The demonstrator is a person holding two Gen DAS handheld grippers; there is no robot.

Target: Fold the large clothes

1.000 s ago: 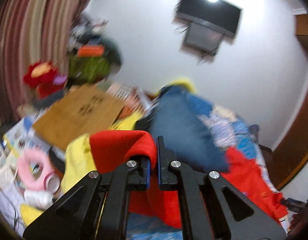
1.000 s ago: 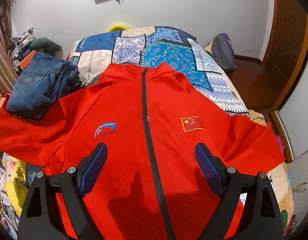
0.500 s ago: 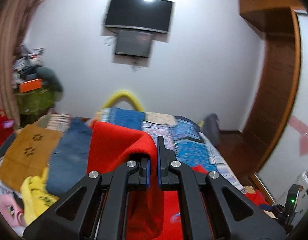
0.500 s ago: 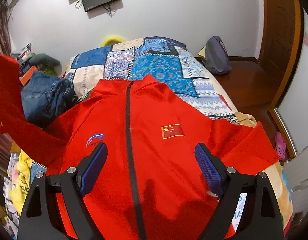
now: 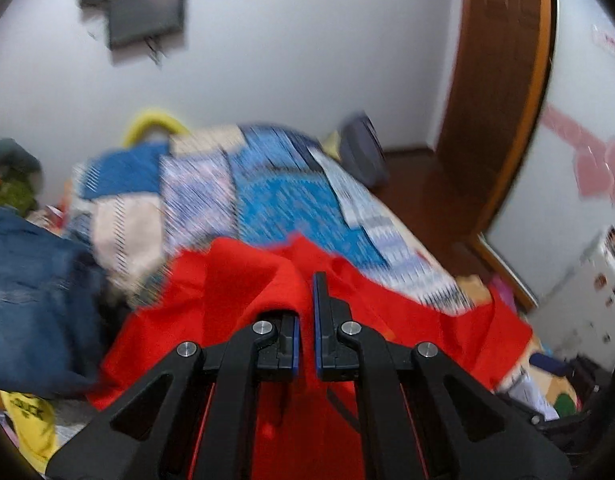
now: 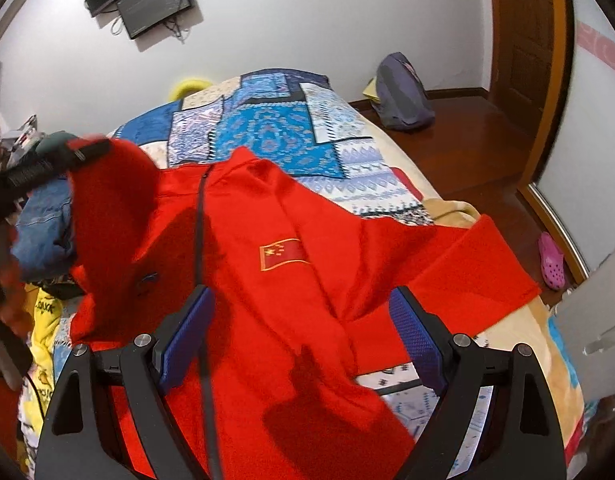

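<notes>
Jaws of the left gripper clamp a bunched sleeve of the red jacket, carried across above the chest, while the right gripper hangs spread wide and empty just over the hem end. Soft, light fleece-like cloth, it sags and drapes from the pinch and will likely crease wherever it is laid; cuffs, hem corners and shoulders look the surest places to take hold. Front up and zipped, the jacket lies on the patchwork bedspread, its long axis along the zip, collar pointing toward the far wall, its other sleeve spread out sideways. Folded jeans sit beside it, a backpack beyond.
</notes>
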